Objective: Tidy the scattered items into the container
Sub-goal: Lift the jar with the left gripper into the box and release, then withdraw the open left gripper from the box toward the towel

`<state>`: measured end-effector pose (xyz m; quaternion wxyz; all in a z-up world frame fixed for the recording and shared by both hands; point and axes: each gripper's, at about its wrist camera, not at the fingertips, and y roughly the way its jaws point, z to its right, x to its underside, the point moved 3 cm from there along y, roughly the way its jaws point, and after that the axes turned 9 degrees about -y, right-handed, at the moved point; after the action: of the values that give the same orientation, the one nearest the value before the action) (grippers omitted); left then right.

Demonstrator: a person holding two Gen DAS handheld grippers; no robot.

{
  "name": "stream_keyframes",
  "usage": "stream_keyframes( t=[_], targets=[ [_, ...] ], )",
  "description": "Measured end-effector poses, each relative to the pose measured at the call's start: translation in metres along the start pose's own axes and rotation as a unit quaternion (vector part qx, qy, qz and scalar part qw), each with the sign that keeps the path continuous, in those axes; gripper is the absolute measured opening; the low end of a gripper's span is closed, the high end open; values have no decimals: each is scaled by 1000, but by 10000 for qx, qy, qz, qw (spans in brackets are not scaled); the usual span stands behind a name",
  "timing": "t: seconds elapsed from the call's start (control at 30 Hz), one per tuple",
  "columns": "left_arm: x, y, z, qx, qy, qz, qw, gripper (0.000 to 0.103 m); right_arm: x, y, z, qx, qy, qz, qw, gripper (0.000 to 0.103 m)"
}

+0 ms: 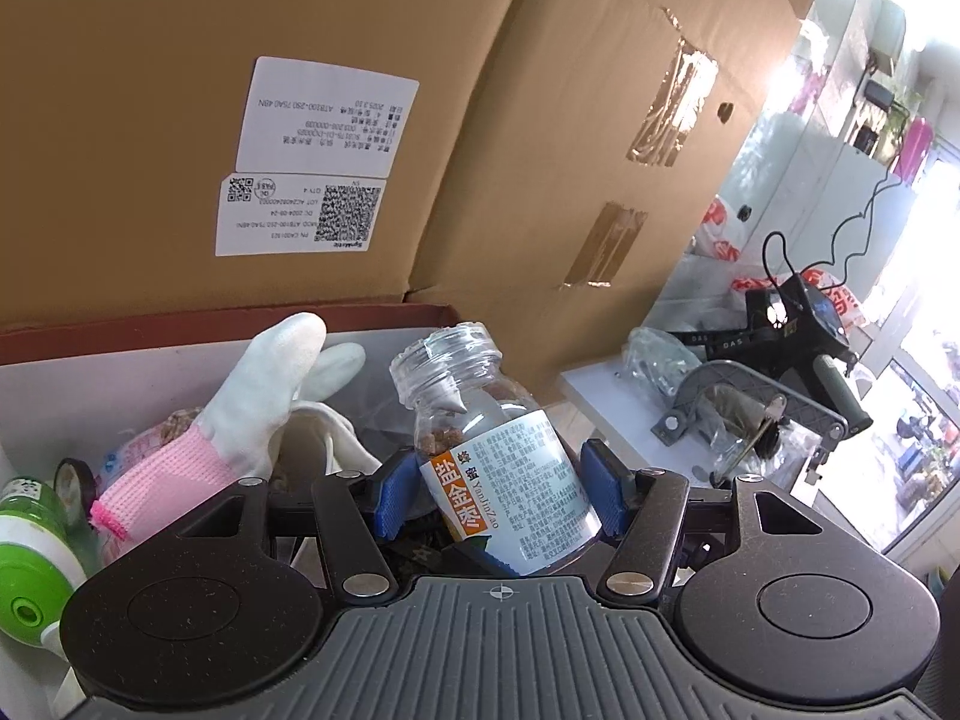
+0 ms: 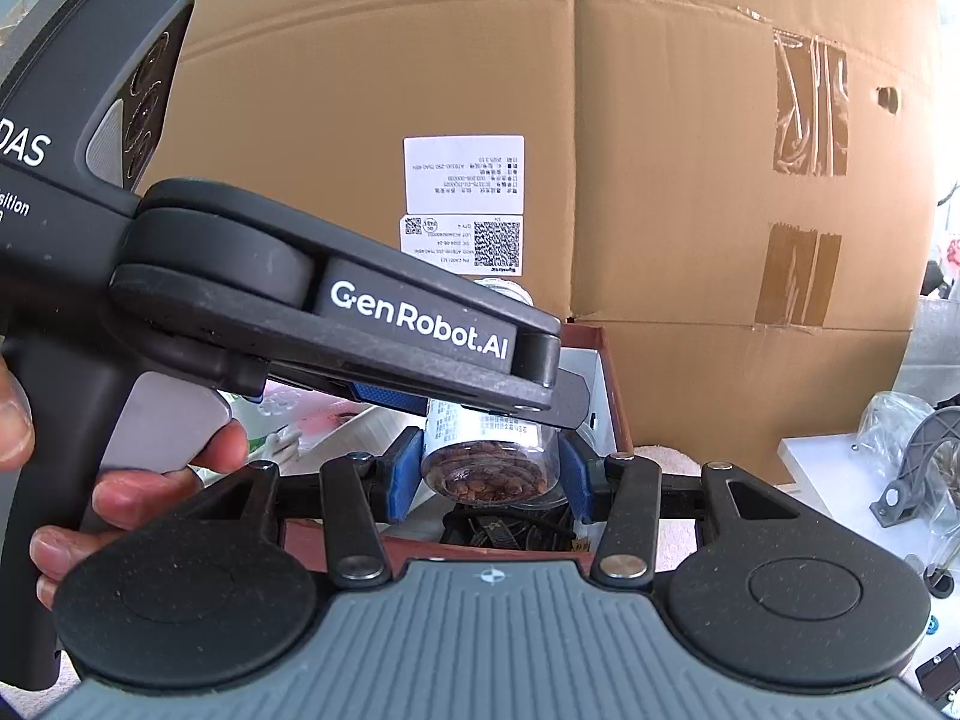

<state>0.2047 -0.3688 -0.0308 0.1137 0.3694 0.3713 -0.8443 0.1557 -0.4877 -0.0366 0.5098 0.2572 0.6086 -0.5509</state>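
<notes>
A clear plastic jar (image 1: pixel 498 468) with a white and orange label, no lid and brown bits inside, sits tilted between the blue pads of my left gripper (image 1: pixel 495 495), which is shut on it above the red-rimmed box (image 1: pixel 180 324). The same jar (image 2: pixel 489 456) shows in the right wrist view, its base facing the camera between the pads of my right gripper (image 2: pixel 489 474), which stand a little off its sides. The left gripper's body (image 2: pixel 372 324) crosses above it. A white and pink glove (image 1: pixel 240 420) lies in the box.
Large cardboard cartons (image 1: pixel 420 120) stand right behind the box. A green and white bottle (image 1: pixel 30 546) lies at the box's left. On the white table at right are a grey metal clamp (image 1: pixel 750 414), plastic bags (image 1: pixel 660 360) and another black device (image 1: pixel 792 324).
</notes>
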Motion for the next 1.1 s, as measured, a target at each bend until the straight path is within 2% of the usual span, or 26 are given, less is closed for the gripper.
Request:
stream_keyframes(
  t=[0.1, 0.17, 0.2, 0.23, 0.3, 0.33, 0.43, 0.5, 0.67, 0.8, 0.87, 0.93, 1.0, 1.03, 1.1],
  targets=[
    [1, 2, -4, -32, -38, -45, 10000, 63, 1, 2, -1, -13, 7, -48, 10000, 54],
    [0, -1, -4, -146, -107, 24, 9998, 87, 3, 4, -3, -40, -5, -103, 9999, 54],
    [0, -4, -5, -180, -125, 143, 9997, 91, 3, 5, -5, -56, -59, -137, 9999, 56],
    [0, -9, -6, -57, -94, 223, 9997, 96, 4, 6, -7, 37, -135, -148, 9998, 64],
    [1, -17, -3, 94, 21, 264, 9996, 100, 5, 1, -11, 296, -240, -33, 9993, 82],
    [2, -21, -3, 24, 70, 334, 9994, 103, 4, -1, -11, 317, -264, 19, 9991, 85],
    [5, -31, -5, -194, 143, 584, 9980, 103, 4, -6, -13, 322, -270, 73, 9991, 86],
    [8, -35, -9, -154, 93, 559, 9983, 103, 4, -8, -14, 367, -295, 104, 9988, 89],
    [15, -46, -14, -189, -86, 600, 9980, 103, 6, -13, -20, 411, -316, 107, 9986, 89],
    [22, -61, -13, -405, -209, 569, 9973, 103, 3, -23, -25, 386, -232, 183, 9988, 89],
    [26, -65, -17, -597, -194, 549, 9965, 103, -1, -32, -29, 349, -207, 322, 9987, 94],
    [32, -69, -27, -814, -375, 370, 9953, 103, -4, -34, -34, 463, -245, 256, 9983, 98],
    [42, -82, -38, -728, -605, 326, 9950, 103, -4, -40, -41, 397, -200, 250, 9987, 98],
    [49, -93, -40, -659, -553, 456, 9952, 103, -3, -44, -46, 263, -195, 278, 9991, 98],
    [64, -119, -40, -837, -246, 885, 9922, 103, 2, -52, -59, 53, -141, 338, 9993, 99]
  ],
)
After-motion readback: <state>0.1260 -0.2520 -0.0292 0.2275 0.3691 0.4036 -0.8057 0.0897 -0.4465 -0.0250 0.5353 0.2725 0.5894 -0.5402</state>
